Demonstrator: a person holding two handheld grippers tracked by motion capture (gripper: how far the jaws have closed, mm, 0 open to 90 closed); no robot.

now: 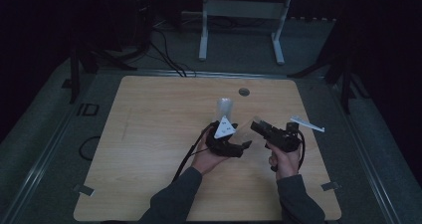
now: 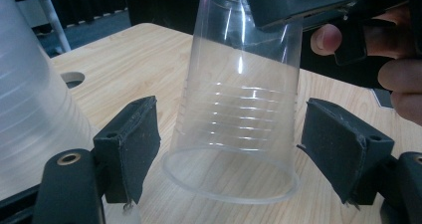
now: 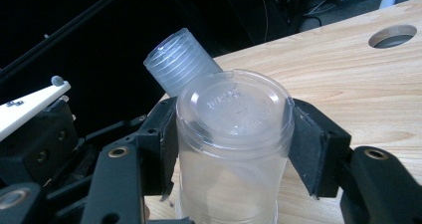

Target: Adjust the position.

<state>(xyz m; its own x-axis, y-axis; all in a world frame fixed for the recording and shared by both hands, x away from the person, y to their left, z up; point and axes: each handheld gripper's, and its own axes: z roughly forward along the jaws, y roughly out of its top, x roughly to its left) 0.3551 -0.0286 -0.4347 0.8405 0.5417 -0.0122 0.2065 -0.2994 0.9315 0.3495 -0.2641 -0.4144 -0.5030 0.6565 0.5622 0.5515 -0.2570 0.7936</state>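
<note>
1. My right gripper (image 3: 234, 149) clamps a clear plastic cup (image 3: 233, 149) near its closed base, a pad pressed on either side. In the left gripper view the same cup (image 2: 239, 109) is upside down, its open rim at or just above the wooden table (image 1: 149, 134).

2. My left gripper (image 2: 229, 149) stands wide, jaws on either side of the cup's lower wall and clear of it. No pad touches the plastic, so this gripper holds nothing.

3. A stack of frosted cups (image 3: 180, 59) stands just beyond, also inverted; in the high view the stack (image 1: 225, 107) rises behind my left gripper (image 1: 238, 147), and my right gripper (image 1: 259, 127) is beside it, over the middle of the table.

4. Step in hand, as I judge it: one cup is free of the stack and rests in the right gripper alone, the left having let go.

5. Whether the rim rests fully on the table or hovers above it is hard to tell through the clear wall; it appears to be touching at the near edge.

6. The next move calls for carrying or setting down the single cup with a light squeeze, since the thin wall may buckle, while my left gripper goes to the stack to steady it.
</note>
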